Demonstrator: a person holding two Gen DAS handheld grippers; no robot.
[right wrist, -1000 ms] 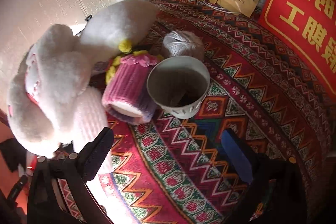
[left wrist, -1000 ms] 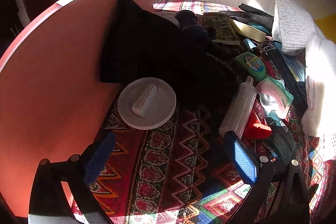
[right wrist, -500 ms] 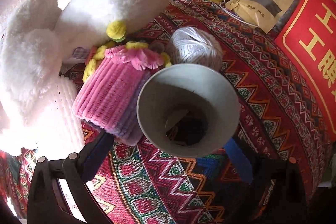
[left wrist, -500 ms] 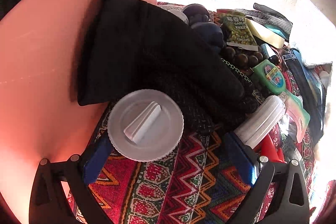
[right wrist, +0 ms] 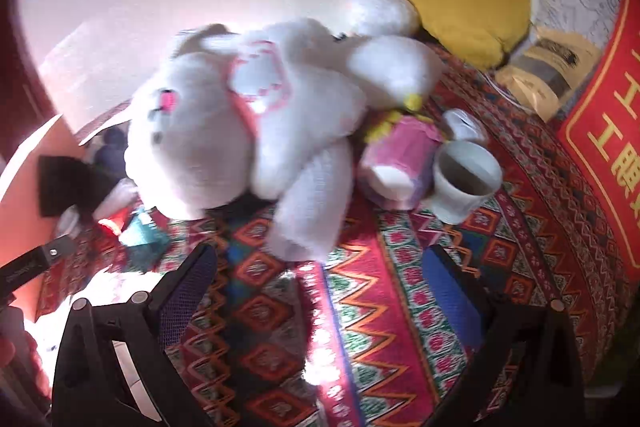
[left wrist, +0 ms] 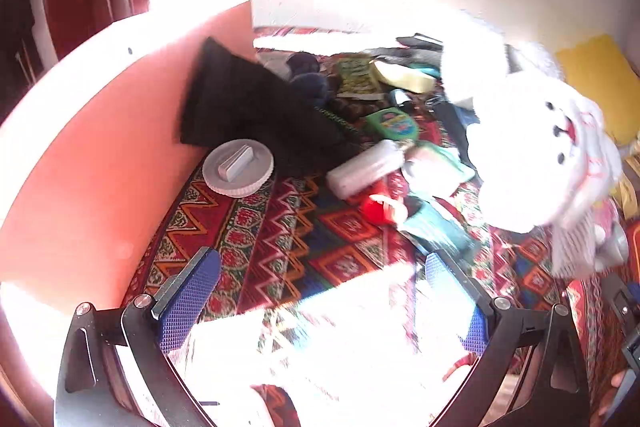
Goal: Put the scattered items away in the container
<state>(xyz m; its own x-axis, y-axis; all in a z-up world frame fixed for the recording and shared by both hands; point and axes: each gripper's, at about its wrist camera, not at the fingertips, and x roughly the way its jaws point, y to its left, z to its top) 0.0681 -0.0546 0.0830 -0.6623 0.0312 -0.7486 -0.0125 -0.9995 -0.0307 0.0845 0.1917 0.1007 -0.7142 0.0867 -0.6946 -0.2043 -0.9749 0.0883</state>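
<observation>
Beyond right fingers [right wrist: 188, 287]: white cup [right wrist: 464, 183]

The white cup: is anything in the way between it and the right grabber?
Nothing visible blocks it. Bare patterned cloth lies between the open right gripper and the white cup. The pink knitted thing sits beside the cup.

Large yellow Chinese characters on red fabric banner [right wrist: 608, 147] at right edge, "工" clearest, rest cut off. Print on tan paper pouch [right wrist: 548, 75] and green snack packet [left wrist: 356, 75] too blurred to read.
</observation>
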